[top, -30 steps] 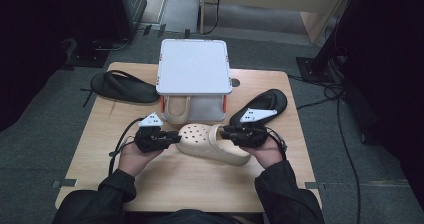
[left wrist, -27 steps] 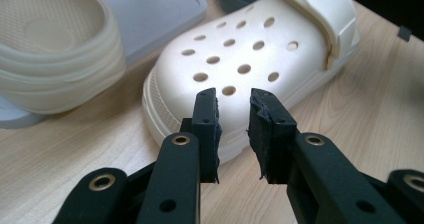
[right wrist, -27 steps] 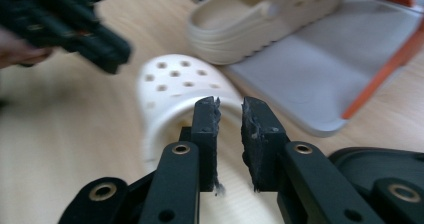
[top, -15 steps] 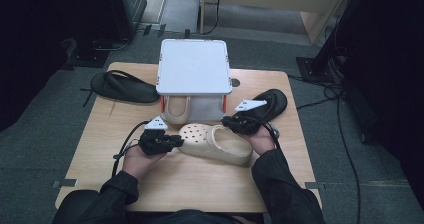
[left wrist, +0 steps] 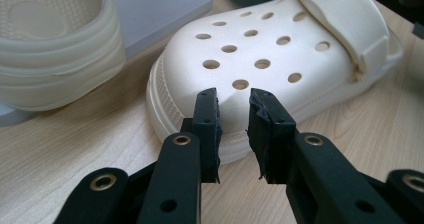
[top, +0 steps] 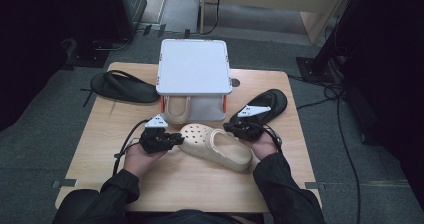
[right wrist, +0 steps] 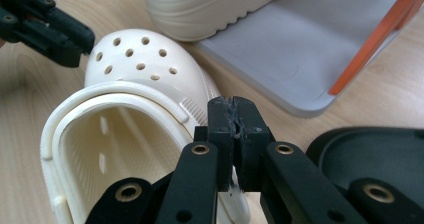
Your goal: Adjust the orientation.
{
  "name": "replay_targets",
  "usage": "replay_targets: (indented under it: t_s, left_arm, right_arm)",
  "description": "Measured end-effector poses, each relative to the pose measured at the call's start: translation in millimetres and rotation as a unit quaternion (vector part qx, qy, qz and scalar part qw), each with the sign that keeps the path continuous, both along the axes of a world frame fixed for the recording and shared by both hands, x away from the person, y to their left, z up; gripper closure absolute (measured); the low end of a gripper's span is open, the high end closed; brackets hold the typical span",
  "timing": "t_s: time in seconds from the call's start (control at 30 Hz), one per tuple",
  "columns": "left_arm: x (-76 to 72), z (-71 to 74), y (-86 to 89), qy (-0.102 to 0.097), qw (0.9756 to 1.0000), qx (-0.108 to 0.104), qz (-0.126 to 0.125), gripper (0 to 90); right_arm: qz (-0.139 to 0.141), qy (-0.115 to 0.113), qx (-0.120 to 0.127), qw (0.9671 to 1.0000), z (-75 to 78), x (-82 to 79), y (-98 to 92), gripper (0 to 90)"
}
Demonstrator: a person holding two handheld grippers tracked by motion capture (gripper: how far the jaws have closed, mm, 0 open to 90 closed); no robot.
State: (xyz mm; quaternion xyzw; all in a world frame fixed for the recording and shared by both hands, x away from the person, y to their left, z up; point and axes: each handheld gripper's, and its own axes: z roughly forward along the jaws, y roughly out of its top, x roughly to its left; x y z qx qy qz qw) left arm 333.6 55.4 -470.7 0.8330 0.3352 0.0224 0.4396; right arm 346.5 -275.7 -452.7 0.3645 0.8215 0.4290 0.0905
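Note:
A cream clog (top: 220,146) (left wrist: 260,49) (right wrist: 135,59) with holes in its toe lies on the wooden table (top: 200,184), toe pointing left. My left gripper (top: 176,139) (left wrist: 232,101) sits at the toe, its jaws a narrow gap apart with the toe's front showing between them; I see no pinch. My right gripper (top: 231,128) (right wrist: 232,116) is at the clog's side rim by the strap. Its jaws have just been closing and now stand together, with a sliver of the clog's wall between the fingers.
A white two-level rack (top: 192,66) stands behind, with a second cream clog (top: 175,111) (left wrist: 55,49) on its lower shelf. One black flip-flop (top: 122,88) lies at the left and another (top: 260,106) (right wrist: 370,154) just right of my right gripper.
My right gripper has sunk onto the clog's side rim and its jaws have closed. The left gripper and the clog have stayed put.

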Motion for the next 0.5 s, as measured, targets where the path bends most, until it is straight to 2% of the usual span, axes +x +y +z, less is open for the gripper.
replay_targets:
  t_s: [0.17,0.27,0.4,0.5]
  left_arm:
    - [5.8,-1.1,-0.3,0.001,0.9999,-0.007,0.008,74.3]
    - [11.0,-3.3,-1.3,0.015,0.9993,-0.027,0.019,74.0]
    - [13.9,-2.1,-5.7,0.015,0.9995,-0.02,0.016,73.8]
    - [16.0,-2.9,-8.6,0.015,0.9995,-0.024,0.017,73.7]
  right_arm:
    - [0.004,0.0,-0.003,1.0,0.0,-10.1,-0.6,87.2]
    - [0.001,-0.001,-0.003,1.0,0.1,-16.3,-1.4,87.3]
    - [-0.007,0.001,0.004,1.0,-0.1,-23.6,-3.6,89.2]
    - [-0.014,0.004,0.008,0.9999,-0.4,-29.4,-5.2,89.7]
